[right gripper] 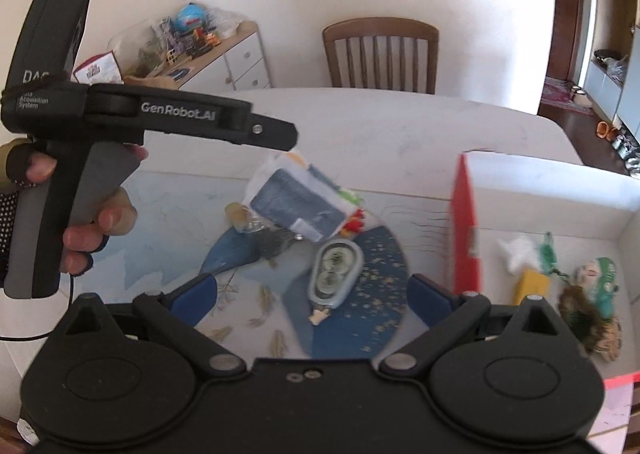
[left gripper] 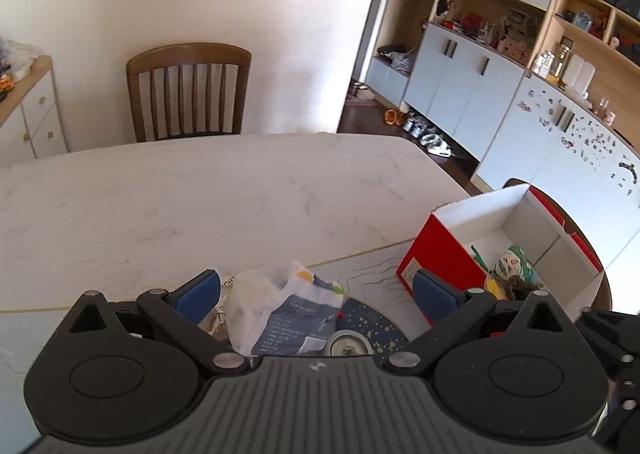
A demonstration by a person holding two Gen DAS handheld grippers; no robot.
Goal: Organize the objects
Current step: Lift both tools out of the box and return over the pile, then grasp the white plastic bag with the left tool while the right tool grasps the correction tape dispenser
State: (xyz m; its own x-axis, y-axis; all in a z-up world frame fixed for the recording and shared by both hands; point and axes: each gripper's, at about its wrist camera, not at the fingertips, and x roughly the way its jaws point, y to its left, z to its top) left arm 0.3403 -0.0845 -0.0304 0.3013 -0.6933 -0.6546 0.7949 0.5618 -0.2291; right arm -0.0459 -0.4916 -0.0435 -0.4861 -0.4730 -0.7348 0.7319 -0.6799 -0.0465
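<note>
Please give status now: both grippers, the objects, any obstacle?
Left gripper open, above blue-white packet. Right gripper open, empty, over correction tape dispenser. Red box holds toys. No obstacle seen.

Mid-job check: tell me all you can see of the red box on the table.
The red box is an open, lidless carton, red outside and white inside, looking like cardboard, with a pale label on its near end. It stands upright on the white table, its near corner on the printed mat, right of the plastic bag. Inside lie small toys and a yellow item. Neither gripper touches it.
</note>
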